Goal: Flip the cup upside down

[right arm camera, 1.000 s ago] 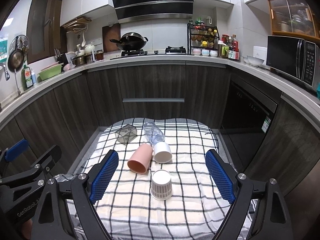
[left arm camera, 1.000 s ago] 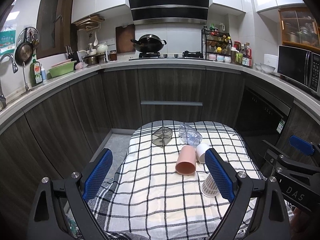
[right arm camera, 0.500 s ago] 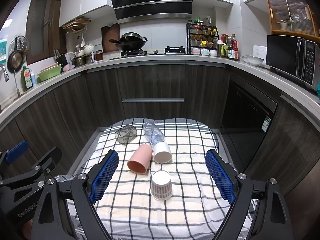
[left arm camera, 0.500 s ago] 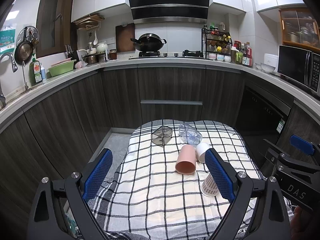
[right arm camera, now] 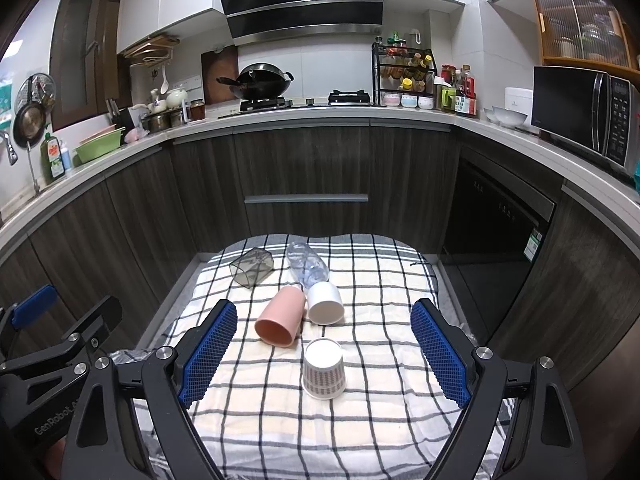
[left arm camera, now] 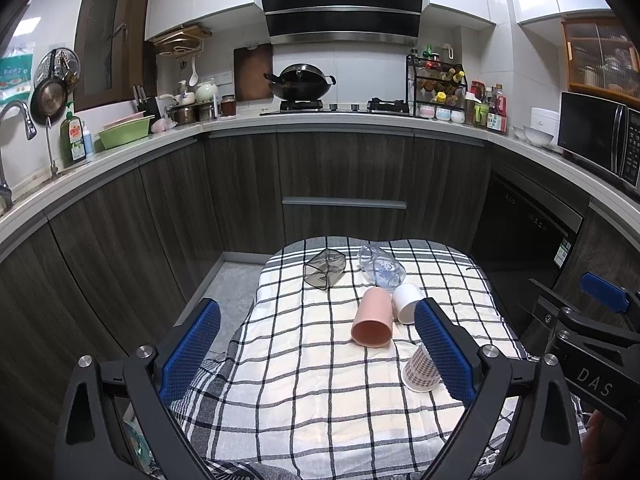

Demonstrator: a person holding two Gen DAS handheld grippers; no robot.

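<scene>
A checked paper cup stands upside down on the checked cloth, near the front; in the left wrist view it is partly behind my right-hand finger. A pink cup lies on its side, mouth towards me. A white cup lies on its side next to it. A clear glass and a smoky square tumbler lie on their sides further back. My left gripper and right gripper are both open, empty, held above the cloth's near edge.
The cloth-covered table stands in a U-shaped kitchen with dark cabinets all round. The other gripper shows at each view's edge: the right one, the left one. The floor lies left of the table.
</scene>
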